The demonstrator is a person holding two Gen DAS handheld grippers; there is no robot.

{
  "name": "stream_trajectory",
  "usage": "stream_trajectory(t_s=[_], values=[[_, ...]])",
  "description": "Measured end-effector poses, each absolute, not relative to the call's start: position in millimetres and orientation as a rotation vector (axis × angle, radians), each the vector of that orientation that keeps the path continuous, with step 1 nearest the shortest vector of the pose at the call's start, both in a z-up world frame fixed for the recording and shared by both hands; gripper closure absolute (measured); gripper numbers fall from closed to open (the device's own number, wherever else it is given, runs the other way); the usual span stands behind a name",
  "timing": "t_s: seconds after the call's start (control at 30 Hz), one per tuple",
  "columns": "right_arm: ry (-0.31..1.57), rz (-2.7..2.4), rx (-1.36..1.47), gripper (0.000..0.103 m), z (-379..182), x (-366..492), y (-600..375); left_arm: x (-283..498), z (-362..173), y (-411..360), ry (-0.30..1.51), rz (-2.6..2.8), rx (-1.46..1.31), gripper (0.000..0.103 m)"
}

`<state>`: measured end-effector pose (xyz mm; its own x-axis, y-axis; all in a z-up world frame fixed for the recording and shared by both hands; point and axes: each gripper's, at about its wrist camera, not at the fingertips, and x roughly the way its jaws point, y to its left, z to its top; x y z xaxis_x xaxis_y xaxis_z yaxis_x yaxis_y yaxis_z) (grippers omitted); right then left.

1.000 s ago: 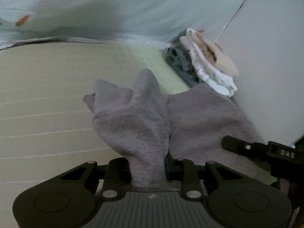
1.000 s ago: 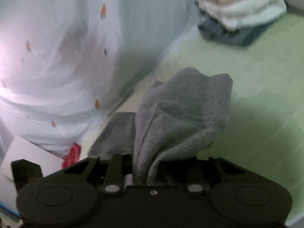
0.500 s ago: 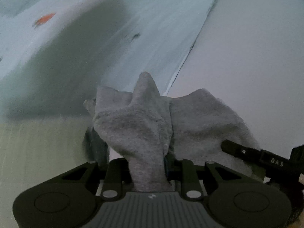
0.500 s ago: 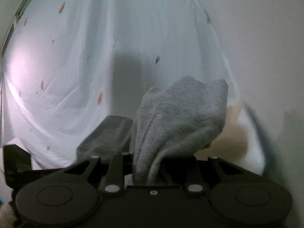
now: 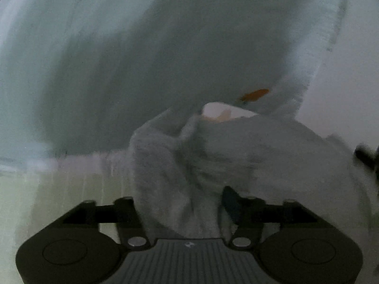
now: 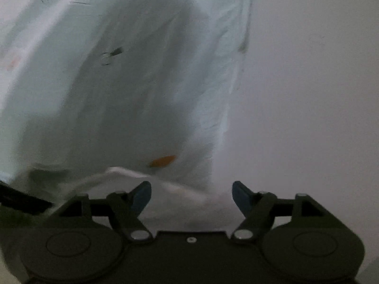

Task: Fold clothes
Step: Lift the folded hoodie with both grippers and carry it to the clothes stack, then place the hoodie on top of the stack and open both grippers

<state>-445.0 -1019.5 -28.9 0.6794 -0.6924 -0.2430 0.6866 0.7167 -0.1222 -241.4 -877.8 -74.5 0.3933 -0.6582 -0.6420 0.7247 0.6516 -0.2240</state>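
Note:
A grey towel (image 5: pixel 213 156) lies bunched between the fingers of my left gripper (image 5: pixel 180 203), whose jaws stand apart with the cloth loose between them. Behind it peeks the white and beige top of a folded stack (image 5: pixel 218 111). My right gripper (image 6: pixel 191 194) is open with nothing between its blue pads (image 6: pixel 142 195). Just beyond them lie a blurred grey surface (image 6: pixel 184 215), probably the towel, and a white cloth edge (image 6: pixel 123 172). Both views are motion-blurred.
A pale curtain (image 5: pixel 142 59) with small orange prints (image 6: pixel 163 161) hangs straight ahead, and a white wall (image 6: pixel 308 94) is to the right. A green striped mat (image 5: pixel 35 201) shows at the lower left. The other gripper's dark body (image 5: pixel 364 156) sits at the right edge.
Both grippers carried the grey towel up and forward over the folded stack. The right gripper has let go and opened; the left jaws have spread apart.

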Motion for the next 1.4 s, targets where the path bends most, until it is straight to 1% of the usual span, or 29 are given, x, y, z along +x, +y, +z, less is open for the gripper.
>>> stream_trajectory(t_s=[0.03, 0.07, 0.1, 0.13, 0.3, 0.33, 0.37, 0.43, 0.53, 0.7, 0.77, 0.87, 1.0, 1.4], values=[[0.316, -0.745, 0.048, 0.024, -43.2, -439.3, -1026.7, -237.0, -78.9, -872.9, 0.776, -0.86, 0.079, 0.014], [0.353, -0.716, 0.12, 0.024, -57.8, -433.2, -1034.2, -233.3, -82.0, -869.1, 0.774, -0.849, 0.073, 0.012], [0.328, -0.715, 0.163, 0.023, -69.0, -436.8, -1039.2, -230.8, -82.9, -871.1, 0.763, -0.848, 0.082, 0.009], [0.298, -0.716, 0.204, 0.018, -80.0, -441.0, -1044.1, -228.6, -83.1, -875.0, 0.75, -0.85, 0.095, 0.005], [0.322, -0.73, 0.238, 0.007, -71.8, -442.5, -1049.6, -226.4, -66.6, -858.1, 0.662, -0.835, 0.152, 0.004], [0.325, -0.738, 0.231, 0.002, -67.6, -445.7, -1042.4, -231.4, -61.2, -848.1, 0.644, -0.838, 0.149, 0.003], [0.328, -0.747, 0.223, 0.0, -63.3, -449.0, -1034.7, -237.5, -53.8, -839.5, 0.622, -0.844, 0.139, 0.002], [0.334, -0.765, 0.207, 0.0, -54.7, -455.6, -1019.1, -252.3, -35.9, -822.4, 0.569, -0.855, 0.115, 0.0], [0.343, -0.791, 0.182, 0.0, -41.8, -465.6, -995.9, -280.9, -7.3, -792.5, 0.499, -0.853, 0.112, 0.0], [0.313, -0.852, 0.238, 0.0, -11.5, -507.9, -923.7, -338.1, 32.5, -736.4, 0.408, -0.852, 0.137, 0.0], [0.317, -0.853, 0.268, 0.0, -2.3, -523.1, -897.2, -358.9, 41.6, -711.0, 0.403, -0.87, 0.134, 0.0], [0.311, -0.83, 0.334, 0.0, 9.3, -547.4, -855.5, -383.5, 47.2, -676.4, 0.434, -0.921, 0.132, 0.0], [0.324, -0.867, 0.341, 0.0, 13.4, -568.6, -800.1, -407.0, 42.6, -637.2, 0.475, -0.975, 0.177, 0.0], [0.442, -0.932, 0.392, 0.0, -6.4, -596.2, -688.5, -427.8, 20.2, -570.3, 0.567, -1.029, 0.258, 0.0]])
